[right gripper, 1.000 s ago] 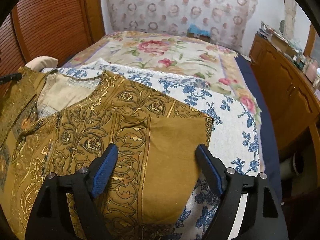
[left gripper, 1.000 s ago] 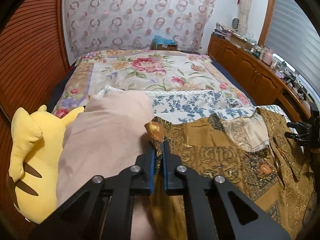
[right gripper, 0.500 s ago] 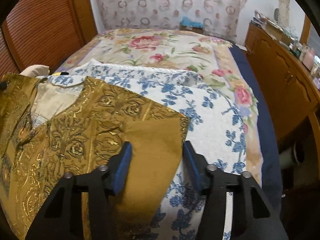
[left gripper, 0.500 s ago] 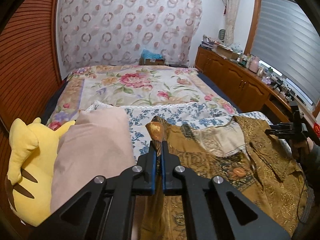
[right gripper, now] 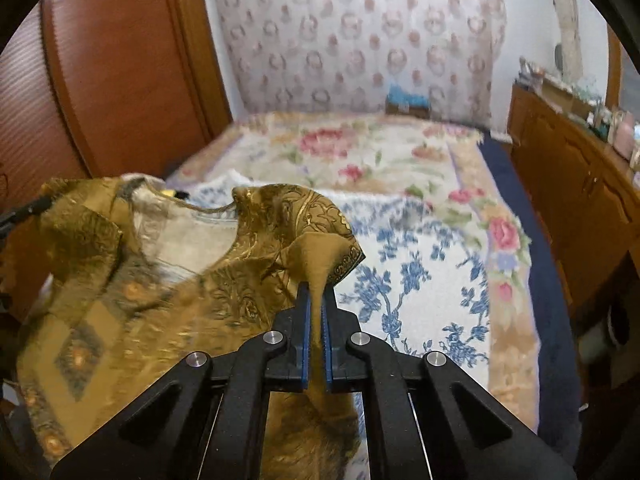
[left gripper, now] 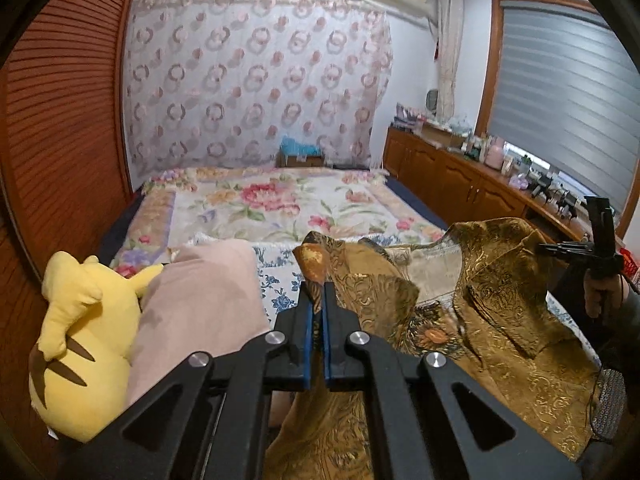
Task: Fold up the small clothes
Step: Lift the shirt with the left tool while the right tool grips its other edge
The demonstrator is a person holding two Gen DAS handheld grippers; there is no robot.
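- Above the bed [right gripper: 420, 240], the left claw [left gripper: 317, 300] and right claw [right gripper: 316, 300] each pinch a corner of the gold patterned shirt [right gripper: 160, 280].
- Lift evenly, keeping the shirt taut toward twelve o'clock, clear of the pillow [left gripper: 200, 300].

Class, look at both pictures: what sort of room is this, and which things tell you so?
Most likely a home bedroom: a bed with a floral bedspread, a pink pillow beside a yellow plush toy, and a wooden sideboard cluttered with personal items under a blinded window.
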